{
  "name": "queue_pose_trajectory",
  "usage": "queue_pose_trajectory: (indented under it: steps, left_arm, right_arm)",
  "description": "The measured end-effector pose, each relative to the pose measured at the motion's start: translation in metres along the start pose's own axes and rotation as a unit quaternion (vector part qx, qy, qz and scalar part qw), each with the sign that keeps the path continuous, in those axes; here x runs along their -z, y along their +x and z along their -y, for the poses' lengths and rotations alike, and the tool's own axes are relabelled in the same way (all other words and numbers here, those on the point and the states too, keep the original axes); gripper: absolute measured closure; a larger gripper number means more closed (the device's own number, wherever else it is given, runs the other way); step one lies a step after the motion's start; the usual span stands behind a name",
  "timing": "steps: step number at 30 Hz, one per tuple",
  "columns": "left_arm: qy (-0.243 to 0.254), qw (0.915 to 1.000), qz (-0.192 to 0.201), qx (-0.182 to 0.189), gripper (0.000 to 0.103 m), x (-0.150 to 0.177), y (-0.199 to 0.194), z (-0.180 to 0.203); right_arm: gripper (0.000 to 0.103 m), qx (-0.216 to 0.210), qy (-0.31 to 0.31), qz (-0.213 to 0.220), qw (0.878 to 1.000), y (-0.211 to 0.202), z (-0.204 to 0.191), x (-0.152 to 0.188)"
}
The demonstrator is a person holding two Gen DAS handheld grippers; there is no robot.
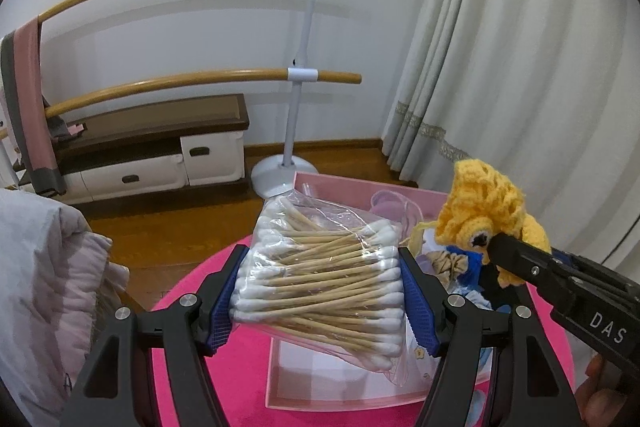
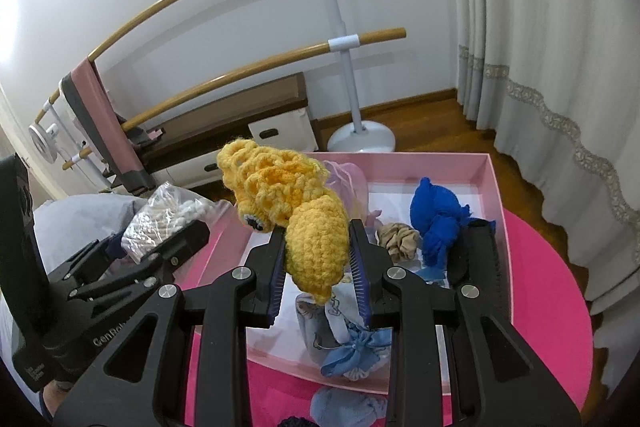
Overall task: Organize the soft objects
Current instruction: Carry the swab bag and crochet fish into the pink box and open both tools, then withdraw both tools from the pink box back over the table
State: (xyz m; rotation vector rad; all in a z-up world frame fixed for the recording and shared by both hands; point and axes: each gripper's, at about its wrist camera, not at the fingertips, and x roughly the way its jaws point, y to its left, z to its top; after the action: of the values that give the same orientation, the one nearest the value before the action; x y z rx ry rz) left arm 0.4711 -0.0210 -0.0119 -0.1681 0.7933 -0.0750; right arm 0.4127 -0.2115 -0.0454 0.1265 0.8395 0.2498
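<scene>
- Left wrist view: the left gripper has its jaws about half open and pressed on both ends of a clear bag of swabs, which it holds in the air.
- The bag hangs over the left wall of the pink box, which sits on the round pink worktop.
- At the right, the right gripper reaches in over the box, clamped on a yellow crochet toy.
- Right wrist view: the right gripper has its jaws nearly closed, pinching the toy at its rounded lower part; the frilly part and an eye stick up above the fingertips.
- The toy is held above the box, near its middle.
- In the box lie a blue cloth, a beige scrunchie and a pale blue bow.
- At the left, the left gripper holds the bag over the box's left edge.
</scene>
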Motion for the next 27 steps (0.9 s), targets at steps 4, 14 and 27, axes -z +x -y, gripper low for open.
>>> queue_pose_trajectory:
  steps: [4,14,27]
  left_arm:
    - [-0.002,0.9999,-0.01,0.002,0.036,0.001,0.013,-0.002]
    - [0.005,0.9997,-0.022,0.002,0.034,0.006,0.037,0.005]
    - [0.015,0.9994,0.012,-0.028,0.0,0.042,0.015,0.006]
  right_arm:
    - [0.076,-0.001,0.002,-0.008,1.0,0.008,0.001,0.0]
    - [0.072,-0.005,0.015,-0.03,0.999,0.028,0.009,0.003]
    - [0.001,-0.015,0.039,-0.012,0.999,0.018,0.018,0.015]
